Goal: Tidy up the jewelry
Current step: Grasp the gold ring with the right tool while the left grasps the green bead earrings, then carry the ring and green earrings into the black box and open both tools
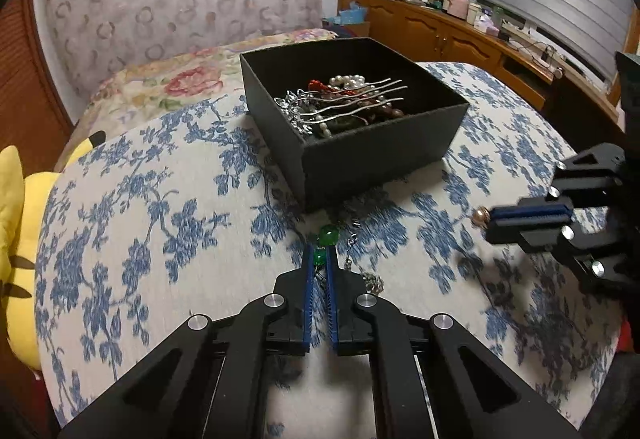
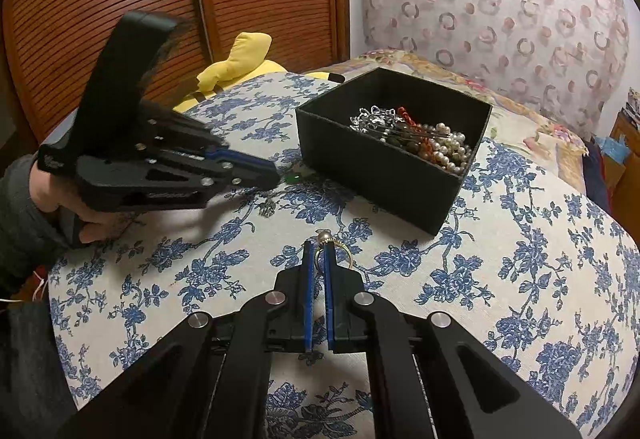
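Both views are dim and warm, lit by soft indoor light from above. The grippers cast blurry shadows on the cloth [image 1: 160, 167]. Bolts on the left gripper [image 1: 319, 253] catch small glints. The right gripper [image 1: 486, 221] is slightly smeared in the left view. Fisheye distortion bends the edges, with black vignette in the corners. Fine detail inside the box [image 2: 384, 167] looks noisy.

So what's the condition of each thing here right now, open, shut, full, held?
Left gripper: shut on the green bead piece.
Right gripper: shut on the pearl ring.
Black box: open, no lid, upright on the cloth.
Hair comb: lying in the box atop the pile.
Pearl necklace: heaped in the box.
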Demonstrator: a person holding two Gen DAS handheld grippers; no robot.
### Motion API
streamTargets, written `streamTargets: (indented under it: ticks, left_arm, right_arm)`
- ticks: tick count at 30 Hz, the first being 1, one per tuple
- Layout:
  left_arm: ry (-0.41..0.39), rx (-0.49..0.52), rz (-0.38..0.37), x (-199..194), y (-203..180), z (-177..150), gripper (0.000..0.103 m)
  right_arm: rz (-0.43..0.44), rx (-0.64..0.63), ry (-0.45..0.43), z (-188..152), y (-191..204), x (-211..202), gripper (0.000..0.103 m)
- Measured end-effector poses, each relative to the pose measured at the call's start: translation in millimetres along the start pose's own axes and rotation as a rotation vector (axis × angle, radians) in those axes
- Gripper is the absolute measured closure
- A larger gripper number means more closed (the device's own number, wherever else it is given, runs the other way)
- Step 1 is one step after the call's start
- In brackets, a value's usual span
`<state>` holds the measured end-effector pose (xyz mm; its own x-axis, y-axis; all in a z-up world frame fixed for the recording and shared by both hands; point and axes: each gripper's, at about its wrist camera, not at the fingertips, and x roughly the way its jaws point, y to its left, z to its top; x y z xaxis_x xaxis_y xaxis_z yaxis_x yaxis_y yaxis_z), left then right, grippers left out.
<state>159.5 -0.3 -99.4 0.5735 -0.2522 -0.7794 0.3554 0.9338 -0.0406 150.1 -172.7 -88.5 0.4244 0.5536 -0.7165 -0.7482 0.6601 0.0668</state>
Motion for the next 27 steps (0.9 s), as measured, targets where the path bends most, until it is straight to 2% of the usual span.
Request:
streamTargets:
  ticks: [2, 9, 14, 16, 18, 19, 27]
  left_arm:
    - [-0.011, -0.007, -0.003, -6.2, -0.7, -1.4, 0.103]
    - [-0.075, -0.011, -0.008, -32.6, -5.1, 4.6, 0.103]
    - [-0.047, -0.016, -0.009, -24.0, -2.4, 12.7, 0.103]
    - [-0.027, -0.005, -0.002, -14.7, -2.2, 15.6, 0.099]
    - [-0.012, -0.008, -0.015, -7.8, -1.6, 17.0, 0.086]
    - [-0.007, -0.008, -0.018, -5.2, -1.7, 17.4, 0.084]
    - [0.022, 0.0, -0.016, 12.0, -2.2, 15.0, 0.083]
  right_arm:
    - [-0.002, 0.001, -0.003, 0.4, 0.1, -1.8, 0.098]
    - [-0.011, -0.002, -0.019, 5.8, -0.1, -9.5, 0.097]
    - [-0.014, -0.002, -0.02, 7.6, -2.0, -10.3, 0.098]
    - [-0.014, 0.001, -0.018, 7.6, -2.8, -9.8, 0.097]
    - [-0.016, 0.004, -0.016, 6.5, -4.4, -9.1, 0.097]
    - [-0.017, 0.007, -0.015, 6.2, -5.8, -9.0, 0.098]
    - [-0.022, 0.019, -0.01, 1.3, -12.7, -6.5, 0.097]
